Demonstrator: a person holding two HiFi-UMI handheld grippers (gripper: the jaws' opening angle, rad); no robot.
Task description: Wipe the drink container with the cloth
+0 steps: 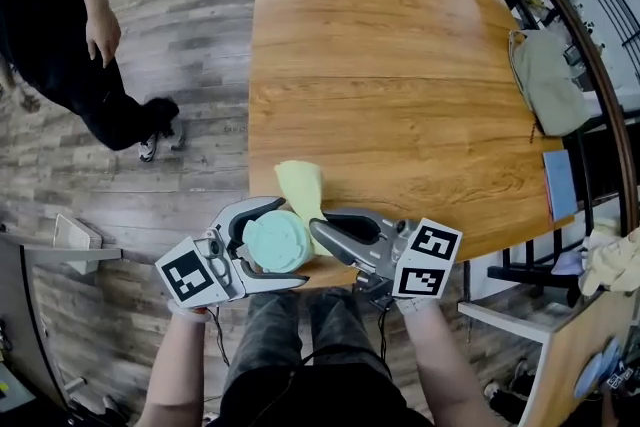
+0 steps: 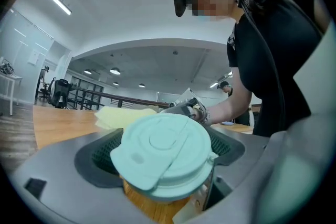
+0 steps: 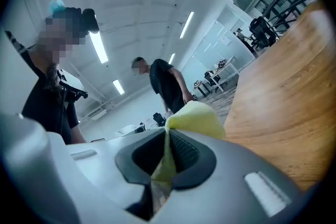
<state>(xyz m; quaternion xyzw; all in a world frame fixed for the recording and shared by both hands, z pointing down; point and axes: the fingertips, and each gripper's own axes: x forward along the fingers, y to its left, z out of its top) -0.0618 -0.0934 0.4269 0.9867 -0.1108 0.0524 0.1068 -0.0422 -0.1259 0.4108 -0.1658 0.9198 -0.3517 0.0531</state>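
The drink container (image 1: 277, 241) shows its pale mint lid (image 2: 165, 157), with a wood-coloured body below it. My left gripper (image 1: 283, 248) is shut on it, one jaw on each side, at the near edge of the wooden table (image 1: 390, 65). The yellow cloth (image 1: 302, 190) lies just behind the container. My right gripper (image 1: 322, 237) is shut on the cloth (image 3: 181, 134), which sticks up between its jaws. The two grippers sit close together, with the right one right of the container.
A grey bag (image 1: 548, 80) lies at the table's right edge, with a blue book (image 1: 560, 185) below it. A person in black (image 1: 70, 25) stands on the wooden floor to the left. A railing (image 1: 560, 5) runs along the right.
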